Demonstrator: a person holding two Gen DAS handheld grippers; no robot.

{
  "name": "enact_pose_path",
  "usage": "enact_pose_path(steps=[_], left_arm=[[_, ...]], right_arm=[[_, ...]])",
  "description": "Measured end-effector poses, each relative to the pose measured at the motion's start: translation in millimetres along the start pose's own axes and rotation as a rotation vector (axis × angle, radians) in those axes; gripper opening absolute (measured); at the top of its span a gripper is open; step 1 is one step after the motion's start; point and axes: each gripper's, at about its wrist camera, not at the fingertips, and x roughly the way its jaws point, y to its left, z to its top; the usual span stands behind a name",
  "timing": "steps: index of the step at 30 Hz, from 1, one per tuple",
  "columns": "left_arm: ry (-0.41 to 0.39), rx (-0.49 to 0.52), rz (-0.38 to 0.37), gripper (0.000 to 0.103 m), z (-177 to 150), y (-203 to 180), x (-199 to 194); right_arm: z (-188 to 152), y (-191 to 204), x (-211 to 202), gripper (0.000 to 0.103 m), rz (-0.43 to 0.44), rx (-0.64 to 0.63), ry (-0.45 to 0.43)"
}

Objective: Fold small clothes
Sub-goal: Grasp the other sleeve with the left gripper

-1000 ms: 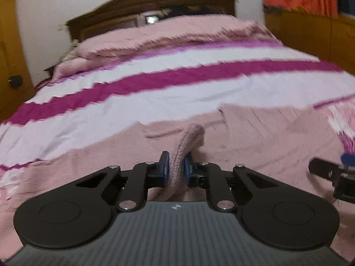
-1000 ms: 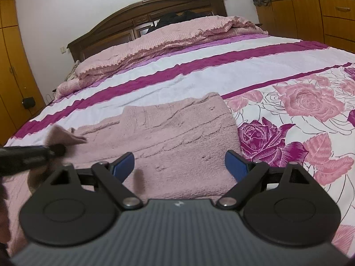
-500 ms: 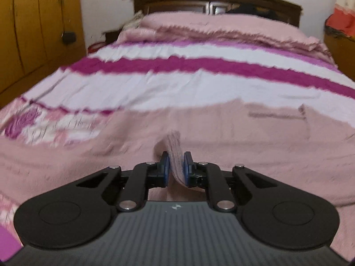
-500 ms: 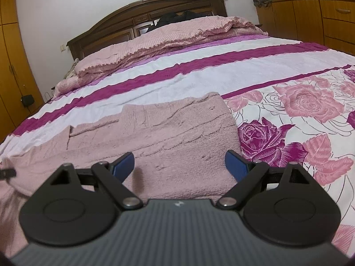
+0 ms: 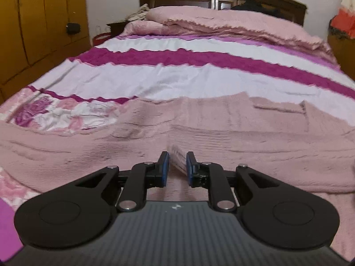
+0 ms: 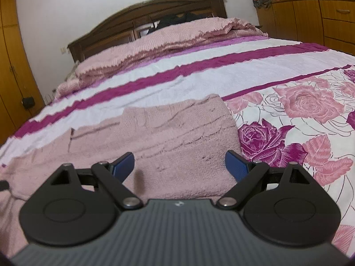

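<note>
A dusty-pink knitted garment (image 5: pixel 221 128) lies spread flat on the bed; it also shows in the right wrist view (image 6: pixel 168 137). My left gripper (image 5: pixel 176 166) is low over it, its blue pads (image 5: pixel 164 166) slightly apart with a small ridge of the knit standing between them, loosely held at most. My right gripper (image 6: pixel 179 166) is wide open and empty, just above the garment's near right part, close to its right edge.
The bed has a floral and magenta-striped cover (image 6: pixel 299 110). A folded pink blanket (image 5: pixel 233 26) and a dark wooden headboard (image 6: pixel 155 15) are at the far end. Wooden wardrobes (image 5: pixel 40 22) stand on the left, a wooden dresser (image 6: pixel 321 20) on the right.
My left gripper carried the pinched garment edge to the left and laid it down flat, and its pads have parted a little. The right gripper stayed open and still.
</note>
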Motion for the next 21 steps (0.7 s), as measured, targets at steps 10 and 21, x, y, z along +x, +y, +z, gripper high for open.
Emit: enact_pose_path(steps=[10,21], left_arm=[[0.091,-0.013,0.035,0.022,-9,5,24],[0.107,-0.111,-0.015,0.023,-8,34,-3]], right_arm=[[0,-1,3,0.09,0.0,0.007,0.011],[0,0,3,0.09,-0.008,-0.006,0.018]])
